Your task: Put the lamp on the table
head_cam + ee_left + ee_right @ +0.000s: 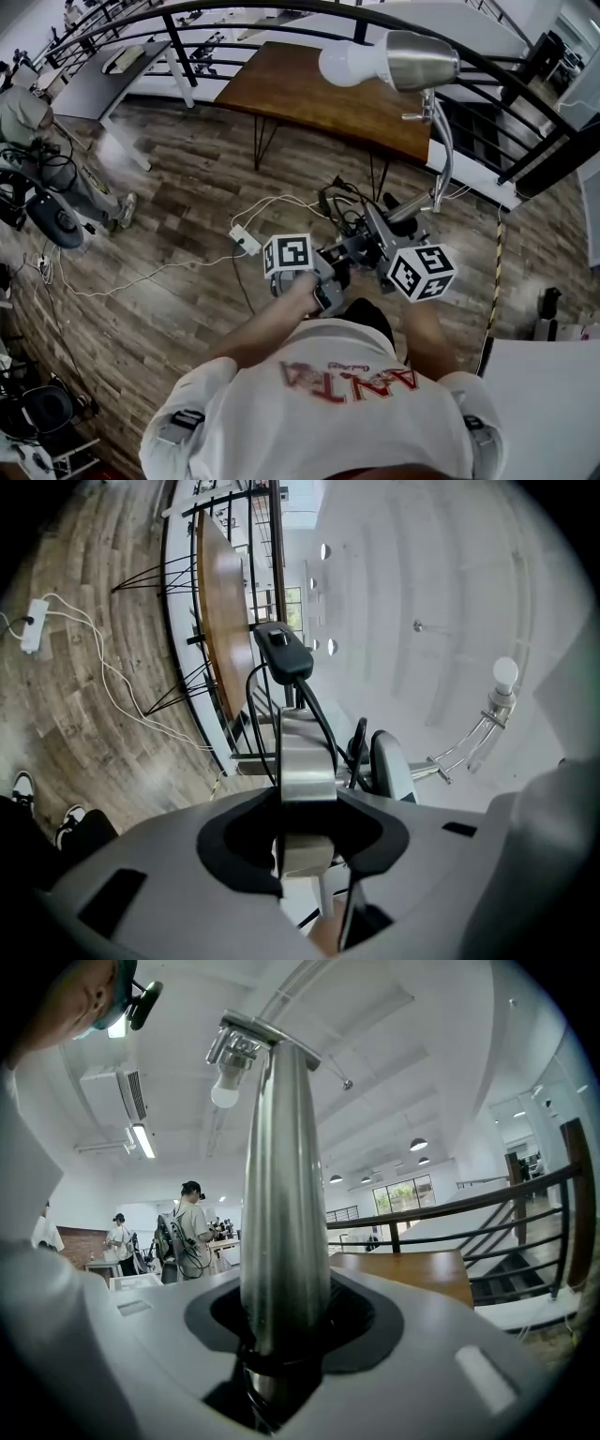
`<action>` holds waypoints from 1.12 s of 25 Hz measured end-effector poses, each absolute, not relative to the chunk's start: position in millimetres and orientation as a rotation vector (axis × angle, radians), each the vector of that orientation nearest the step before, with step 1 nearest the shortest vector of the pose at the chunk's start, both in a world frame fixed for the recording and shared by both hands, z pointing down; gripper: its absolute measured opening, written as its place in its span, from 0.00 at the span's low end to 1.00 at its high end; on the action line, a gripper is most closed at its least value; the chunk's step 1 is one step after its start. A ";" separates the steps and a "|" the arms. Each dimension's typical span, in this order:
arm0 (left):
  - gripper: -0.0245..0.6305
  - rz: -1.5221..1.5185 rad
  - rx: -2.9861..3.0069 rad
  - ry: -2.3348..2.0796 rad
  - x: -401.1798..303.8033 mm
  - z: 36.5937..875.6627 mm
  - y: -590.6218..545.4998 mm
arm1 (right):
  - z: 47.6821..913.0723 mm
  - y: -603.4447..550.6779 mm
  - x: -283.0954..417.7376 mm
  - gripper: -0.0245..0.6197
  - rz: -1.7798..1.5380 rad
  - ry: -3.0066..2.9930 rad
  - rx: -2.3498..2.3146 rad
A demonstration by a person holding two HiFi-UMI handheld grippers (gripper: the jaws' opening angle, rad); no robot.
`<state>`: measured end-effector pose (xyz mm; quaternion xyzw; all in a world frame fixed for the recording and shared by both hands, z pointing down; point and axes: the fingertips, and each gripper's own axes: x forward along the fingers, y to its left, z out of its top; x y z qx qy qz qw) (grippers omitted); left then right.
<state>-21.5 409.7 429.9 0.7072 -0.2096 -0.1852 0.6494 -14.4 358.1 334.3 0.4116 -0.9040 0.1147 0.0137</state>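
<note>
I carry a silver lamp with both grippers above the wood floor. Its shade [419, 59] and white bulb [345, 64] stand high over the brown wooden table [309, 94], and a curved neck [443, 155] runs down to my hands. My left gripper [339, 255] is shut on a flat metal part of the lamp's base [307, 757], with the black plug and cord [284, 651] just beyond. My right gripper [382, 230] is shut on the tapered silver stem [281, 1194], which rises to the bulb [225, 1093]. The table [405, 1274] lies ahead to the right.
A black railing [281, 11] curves behind the table. A white power strip [246, 240] and cables trail on the floor by my feet. A person [28, 117] sits at far left; others [192, 1232] stand in the background. A white tabletop [548, 394] is at lower right.
</note>
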 end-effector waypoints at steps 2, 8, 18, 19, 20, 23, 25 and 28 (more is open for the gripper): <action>0.27 -0.421 1.594 -0.475 -30.7 431.7 407.0 | 337.0 353.7 -24.0 0.30 0.375 -2.808 1.277; 0.27 -0.427 1.577 -0.485 -43.2 437.7 391.0 | 344.2 335.7 -36.9 0.30 0.398 -2.809 1.258; 0.27 -0.459 1.564 -0.553 -60.0 442.8 321.4 | 348.6 265.9 -55.3 0.30 0.417 -2.849 1.171; 0.27 -0.460 1.565 -0.558 -59.1 442.5 316.0 | 348.1 260.4 -54.2 0.30 0.420 -2.854 1.165; 0.27 -0.461 1.566 -0.563 -58.2 442.1 311.2 | 347.6 255.8 -53.1 0.30 0.421 -2.860 1.159; 0.27 -0.462 1.569 -0.574 -53.0 441.2 297.9 | 346.3 243.1 -47.6 0.30 0.417 -2.873 1.152; 0.27 -0.464 1.569 -0.577 -44.8 439.8 285.5 | 345.0 230.8 -39.5 0.30 0.414 -2.876 1.147; 0.27 -0.463 1.566 -0.591 -22.6 436.2 242.1 | 341.4 186.7 -16.9 0.30 0.427 -2.885 1.131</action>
